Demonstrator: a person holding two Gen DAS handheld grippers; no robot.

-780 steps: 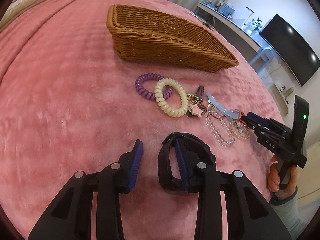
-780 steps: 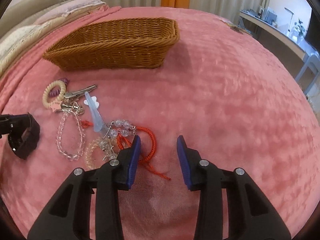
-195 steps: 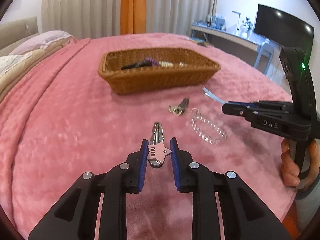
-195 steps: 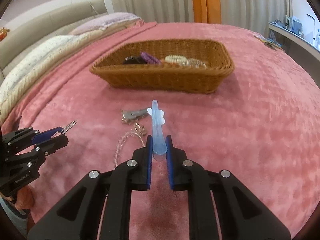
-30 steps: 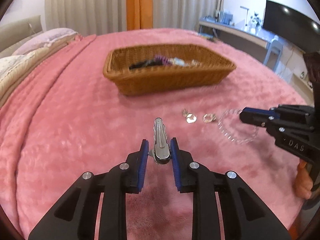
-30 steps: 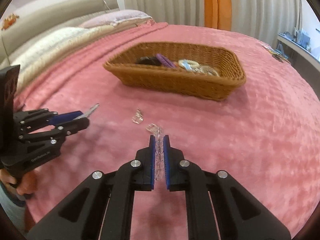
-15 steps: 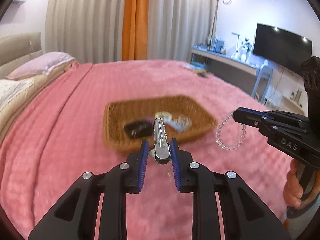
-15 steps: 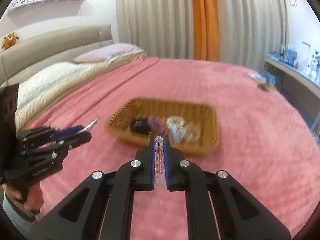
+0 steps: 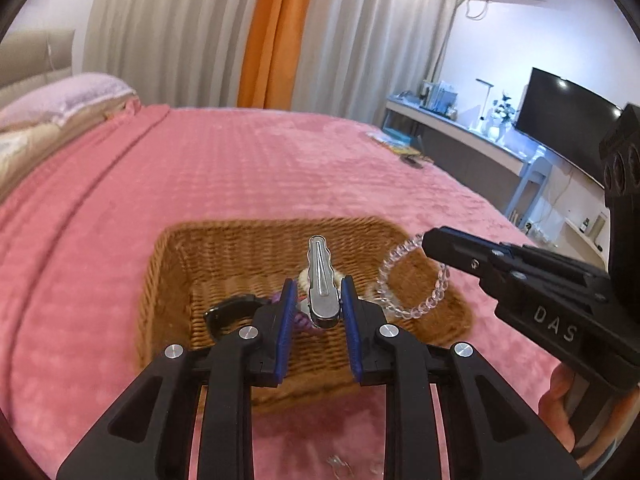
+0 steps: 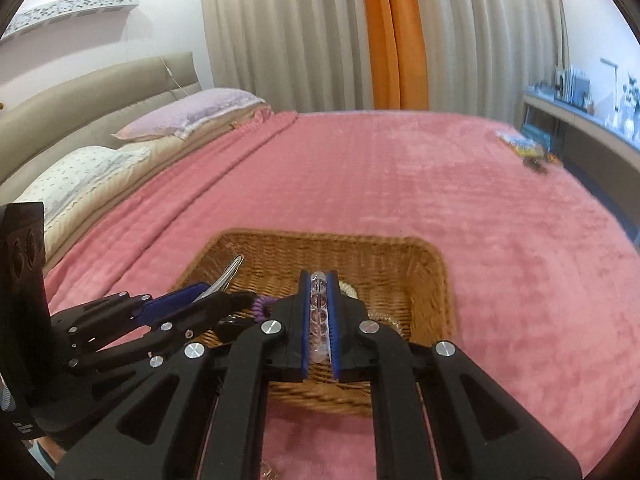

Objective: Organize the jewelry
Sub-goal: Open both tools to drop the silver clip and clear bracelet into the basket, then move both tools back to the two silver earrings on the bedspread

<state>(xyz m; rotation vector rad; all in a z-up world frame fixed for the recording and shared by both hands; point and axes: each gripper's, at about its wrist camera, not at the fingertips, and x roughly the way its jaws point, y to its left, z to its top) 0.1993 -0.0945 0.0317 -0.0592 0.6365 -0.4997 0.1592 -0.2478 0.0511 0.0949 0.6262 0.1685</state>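
A wicker basket (image 9: 168, 264) (image 10: 432, 276) sits on the pink bedspread. My left gripper (image 9: 317, 300) is shut on a silver hair clip (image 9: 320, 276) and holds it above the basket's middle; it also shows in the right wrist view (image 10: 200, 296), with the clip (image 10: 230, 270). My right gripper (image 10: 319, 300) is shut on a clear bead bracelet (image 10: 319, 312), held above the basket. In the left wrist view the right gripper (image 9: 430, 240) has the bracelet (image 9: 416, 280) hanging as a loop over the basket's right end. A black band (image 9: 224, 312), a purple coil tie (image 10: 262, 306) and other pieces lie inside.
Small metal pieces (image 9: 340, 464) lie on the bedspread (image 9: 240, 168) in front of the basket. Pillows (image 10: 192, 112) and a headboard are at the far left. A desk (image 9: 460, 128) and a TV (image 9: 568, 120) stand at the right.
Both grippers have moved forward and lower over the basket with their items held. The basket now looks closer and sits right under the fingertips.
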